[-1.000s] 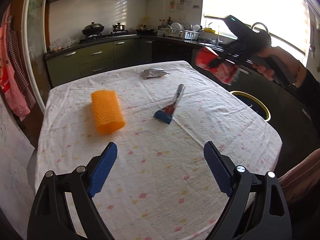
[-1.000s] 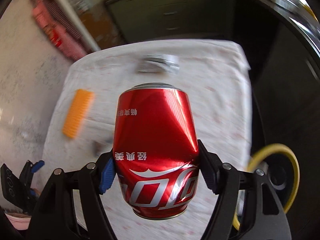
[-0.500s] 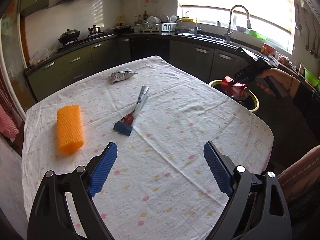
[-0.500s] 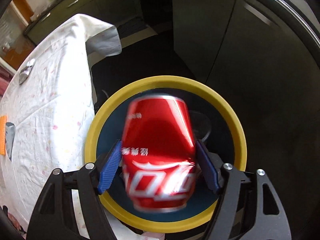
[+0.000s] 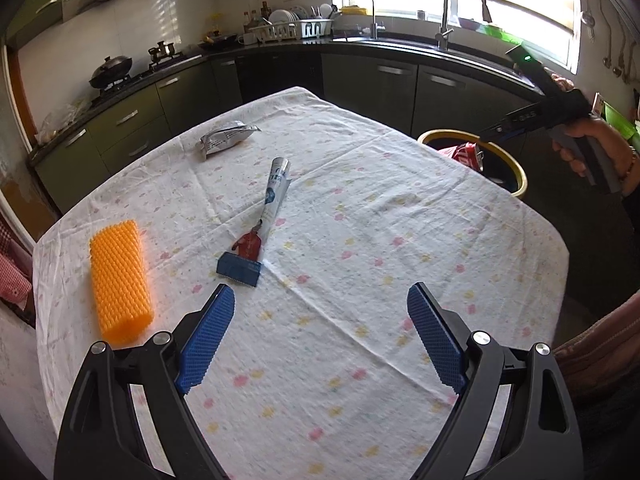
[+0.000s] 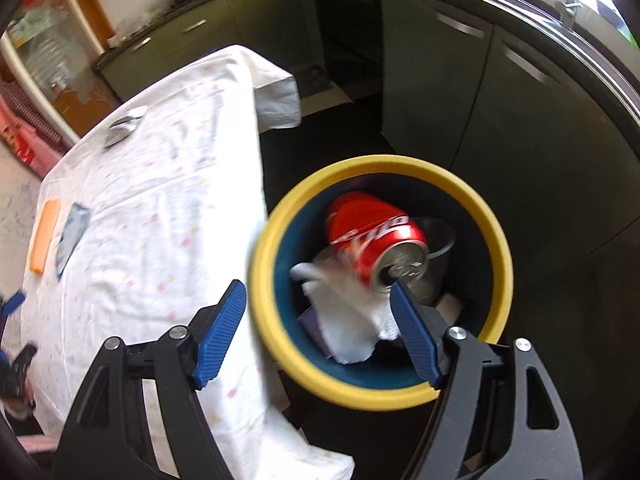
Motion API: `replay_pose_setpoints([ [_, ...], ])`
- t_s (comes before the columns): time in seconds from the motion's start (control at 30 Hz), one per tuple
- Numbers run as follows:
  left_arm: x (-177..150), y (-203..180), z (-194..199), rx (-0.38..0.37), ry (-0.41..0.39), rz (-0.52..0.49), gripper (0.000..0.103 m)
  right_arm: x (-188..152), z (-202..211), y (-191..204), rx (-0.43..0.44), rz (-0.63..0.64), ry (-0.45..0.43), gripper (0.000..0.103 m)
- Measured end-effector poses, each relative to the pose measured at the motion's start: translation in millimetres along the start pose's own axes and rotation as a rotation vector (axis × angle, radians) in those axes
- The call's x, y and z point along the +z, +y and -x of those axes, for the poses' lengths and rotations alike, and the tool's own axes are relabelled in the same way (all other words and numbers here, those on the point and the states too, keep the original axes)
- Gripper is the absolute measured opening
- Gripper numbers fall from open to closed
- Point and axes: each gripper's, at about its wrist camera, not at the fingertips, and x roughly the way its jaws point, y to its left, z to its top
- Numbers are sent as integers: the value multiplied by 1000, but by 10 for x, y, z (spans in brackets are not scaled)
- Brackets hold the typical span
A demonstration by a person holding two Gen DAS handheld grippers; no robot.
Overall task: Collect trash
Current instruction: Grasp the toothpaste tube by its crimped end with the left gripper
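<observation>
The red soda can lies tilted inside the yellow-rimmed bin, on crumpled white paper, clear of both pads. My right gripper hangs open just above the bin's near rim. In the left wrist view the can shows over the bin's rim beside the table. My left gripper stands open and empty over the flowered tablecloth. Ahead of it lie a flattened toothpaste tube, an orange foam roll and a silver wrapper.
The bin stands on the dark floor close to the table's right edge. Green kitchen cabinets and a sink counter run behind. A person's hand holds the right gripper's handle. The cloth's corner hangs down near the bin.
The right gripper swung with the can from over the table to above the bin and let it go; the can dropped in. The left gripper drifted over the table, still open.
</observation>
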Motion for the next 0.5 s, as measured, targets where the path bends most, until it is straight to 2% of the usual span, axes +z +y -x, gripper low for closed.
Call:
replay_pose_setpoints([
  [0.17,217,225,-274,-15,43,-14,85,-90,114,215,16,44,-8,71],
  [0.33,447,457,-637,-48,104,15,69,-137,142,336,33,79,-1,73],
  [0.5,524,543,-913,-61,159,25,56,-162,159,387,39,96,0,73],
])
